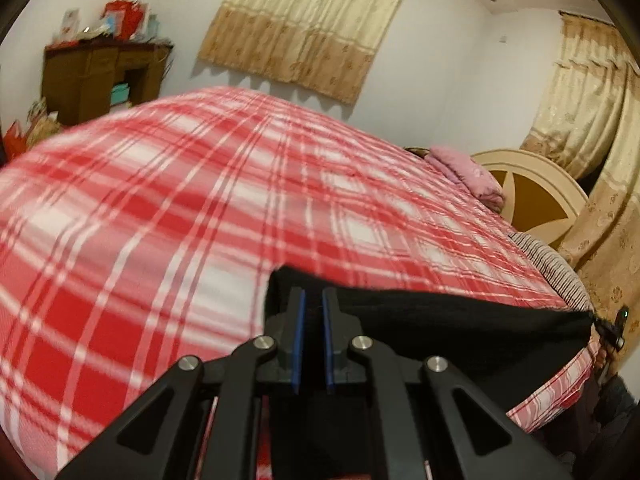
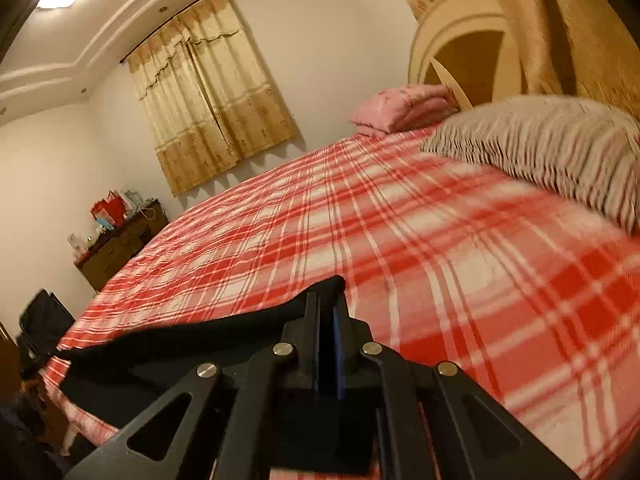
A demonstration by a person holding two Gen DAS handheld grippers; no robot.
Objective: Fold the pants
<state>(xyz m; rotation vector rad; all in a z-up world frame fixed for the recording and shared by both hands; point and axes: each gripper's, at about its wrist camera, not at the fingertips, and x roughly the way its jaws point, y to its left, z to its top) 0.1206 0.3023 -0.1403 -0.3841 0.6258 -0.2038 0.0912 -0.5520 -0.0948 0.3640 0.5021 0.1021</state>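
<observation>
Left wrist: both tools clamp black pants, angled downward.

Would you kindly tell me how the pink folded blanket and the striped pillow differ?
The blanket is pink and folded into a stack; the pillow is grey-striped and plump. The blanket lies farther off, by the headboard; the pillow lies nearer the camera. Both rest on the plaid bedspread.

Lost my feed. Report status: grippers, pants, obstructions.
Left gripper and right gripper both shut on black pants. Pants stretched between them above plaid bed. Nothing in the way.
</observation>
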